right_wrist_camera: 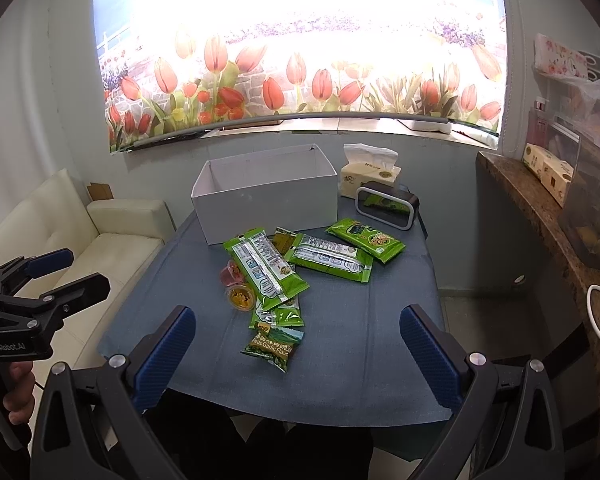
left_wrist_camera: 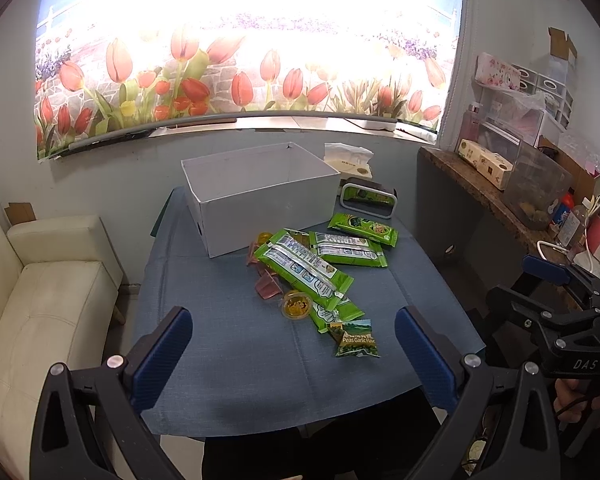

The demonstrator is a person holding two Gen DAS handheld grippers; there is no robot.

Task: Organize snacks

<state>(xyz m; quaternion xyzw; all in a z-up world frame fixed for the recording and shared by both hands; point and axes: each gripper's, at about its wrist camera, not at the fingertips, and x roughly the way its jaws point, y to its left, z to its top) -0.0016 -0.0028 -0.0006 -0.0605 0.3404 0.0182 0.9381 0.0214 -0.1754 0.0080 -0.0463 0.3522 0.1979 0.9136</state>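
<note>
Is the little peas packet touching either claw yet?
Apart. In the right wrist view, the peas packet lies on blue cloth, with bare cloth between it and the open right claw; the left claw is off aside.

Tabletop (right_wrist_camera: 340,360): blue-grey woven cloth. Box (right_wrist_camera: 268,208): plain white. Snack packets (right_wrist_camera: 266,270): bright green with silver-white printed panels. Small pea packet (right_wrist_camera: 274,346): green landscape print with white lettering. Jelly cups (right_wrist_camera: 240,298): one orange-yellow, one red-pink. Tissue pack (right_wrist_camera: 370,178): pale cream with white tissue. Window blind (right_wrist_camera: 300,80): red-orange tulips on green leaves. Sofa (right_wrist_camera: 100,248): cream. Fingers (right_wrist_camera: 166,354): blue textured pads on black frames.
</note>
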